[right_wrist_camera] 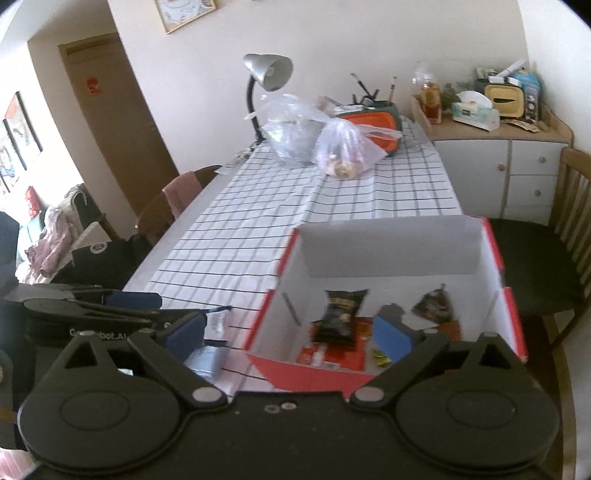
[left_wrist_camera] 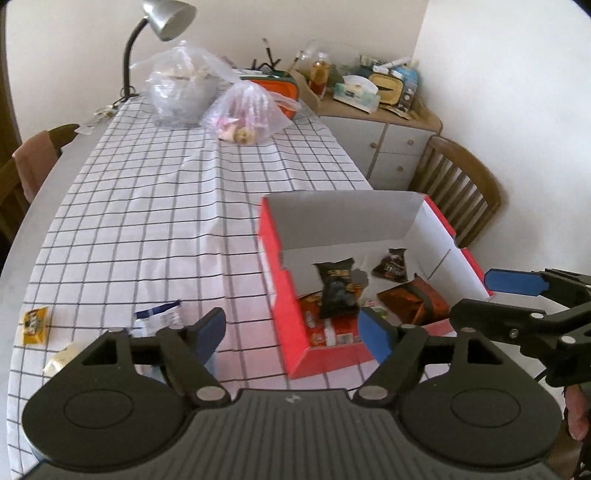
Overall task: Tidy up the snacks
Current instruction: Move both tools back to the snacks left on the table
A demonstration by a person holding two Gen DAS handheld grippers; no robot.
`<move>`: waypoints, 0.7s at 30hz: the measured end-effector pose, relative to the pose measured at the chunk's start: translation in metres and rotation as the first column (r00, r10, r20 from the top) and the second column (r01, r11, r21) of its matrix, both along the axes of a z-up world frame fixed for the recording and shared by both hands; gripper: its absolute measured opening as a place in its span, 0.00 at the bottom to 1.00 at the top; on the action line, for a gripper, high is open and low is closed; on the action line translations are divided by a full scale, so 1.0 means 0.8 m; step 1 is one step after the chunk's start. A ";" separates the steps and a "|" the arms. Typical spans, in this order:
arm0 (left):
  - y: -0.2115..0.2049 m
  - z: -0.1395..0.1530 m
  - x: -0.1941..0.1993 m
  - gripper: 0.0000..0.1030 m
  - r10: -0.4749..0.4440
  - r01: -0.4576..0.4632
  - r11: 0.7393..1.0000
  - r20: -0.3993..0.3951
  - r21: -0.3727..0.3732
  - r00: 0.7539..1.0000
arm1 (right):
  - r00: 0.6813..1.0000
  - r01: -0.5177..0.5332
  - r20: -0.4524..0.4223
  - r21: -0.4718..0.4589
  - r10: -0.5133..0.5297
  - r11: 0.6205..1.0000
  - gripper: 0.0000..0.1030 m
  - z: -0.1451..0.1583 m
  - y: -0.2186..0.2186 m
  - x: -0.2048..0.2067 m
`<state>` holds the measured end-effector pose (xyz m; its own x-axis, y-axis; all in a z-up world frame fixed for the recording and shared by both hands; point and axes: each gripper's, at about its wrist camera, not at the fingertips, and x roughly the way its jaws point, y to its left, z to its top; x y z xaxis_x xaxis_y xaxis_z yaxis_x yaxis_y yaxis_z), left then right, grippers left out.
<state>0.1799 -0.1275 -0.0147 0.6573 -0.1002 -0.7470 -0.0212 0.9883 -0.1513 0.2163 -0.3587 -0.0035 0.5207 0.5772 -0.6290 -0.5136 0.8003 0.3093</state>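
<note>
- The left tongs (left_wrist_camera: 293, 334) stand wide apart with nothing between the blue pads, held above the checked cloth of the surface (left_wrist_camera: 147, 221).
- The right tongs (right_wrist_camera: 288, 336) also gape wide and empty, above the near edge of the red box (right_wrist_camera: 513, 314).
- Inside the white-lined red box lie several snack packets: a black packet (right_wrist_camera: 341, 314) leaning near the middle, a small dark packet (right_wrist_camera: 434, 304) toward the far right, and orange-red packets (left_wrist_camera: 417, 301) at the near end.
- Outside the box, on the cloth to the left, lie a yellow packet (left_wrist_camera: 35, 325), a pale packet (left_wrist_camera: 61, 360) and a blue-and-white packet (left_wrist_camera: 159, 315).
- Far end of the surface: two clear plastic bags (left_wrist_camera: 243, 110) and a grey desk lamp (left_wrist_camera: 162, 22).
</note>
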 end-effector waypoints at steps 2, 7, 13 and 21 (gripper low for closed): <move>0.016 0.000 -0.009 0.81 0.009 -0.009 1.000 0.002 -0.007 1.000 | 1.000 -0.005 0.002 0.001 0.005 1.000 0.97 0.001 0.014 -0.007; 0.056 0.000 -0.028 0.85 0.017 -0.017 1.000 0.016 -0.022 1.000 | 1.000 -0.013 0.002 -0.016 0.013 1.000 0.99 -0.002 0.051 -0.024; 0.106 0.002 -0.046 0.97 0.035 -0.033 0.999 0.044 -0.043 0.998 | 1.000 -0.020 -0.014 -0.036 0.019 0.999 0.99 -0.011 0.095 -0.039; 0.194 -0.012 -0.050 0.97 0.120 -0.119 0.992 0.022 -0.038 0.993 | 0.999 -0.032 -0.031 -0.088 0.029 0.996 0.99 -0.031 0.159 -0.055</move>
